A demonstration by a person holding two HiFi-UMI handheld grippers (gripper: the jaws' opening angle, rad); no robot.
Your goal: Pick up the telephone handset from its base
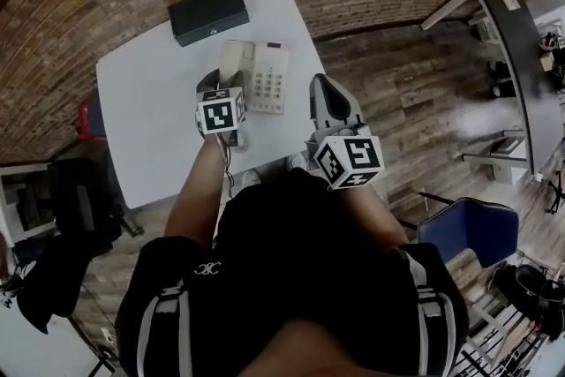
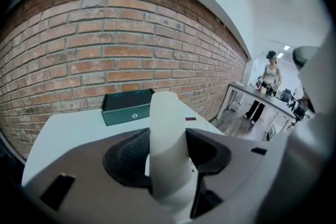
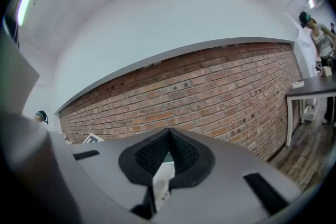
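Note:
A cream telephone base (image 1: 267, 77) with a keypad lies on the white table (image 1: 150, 101). Its cream handset (image 1: 231, 59) is at the base's left side. My left gripper (image 1: 218, 89) is shut on the handset's near half. In the left gripper view the handset (image 2: 167, 134) sticks out between the two dark pads (image 2: 126, 157), pointing at the brick wall. Whether it is clear of its cradle I cannot tell. My right gripper (image 1: 327, 94) hovers off the table's right edge, shut with nothing in it. In the right gripper view its jaws (image 3: 168, 152) meet.
A dark green box (image 1: 209, 11) sits at the table's far edge against the brick wall; the left gripper view shows this box (image 2: 127, 106) beyond the handset. A blue chair (image 1: 468, 229) stands at the right. A long desk (image 1: 521, 57) and a person (image 2: 269, 84) are further right.

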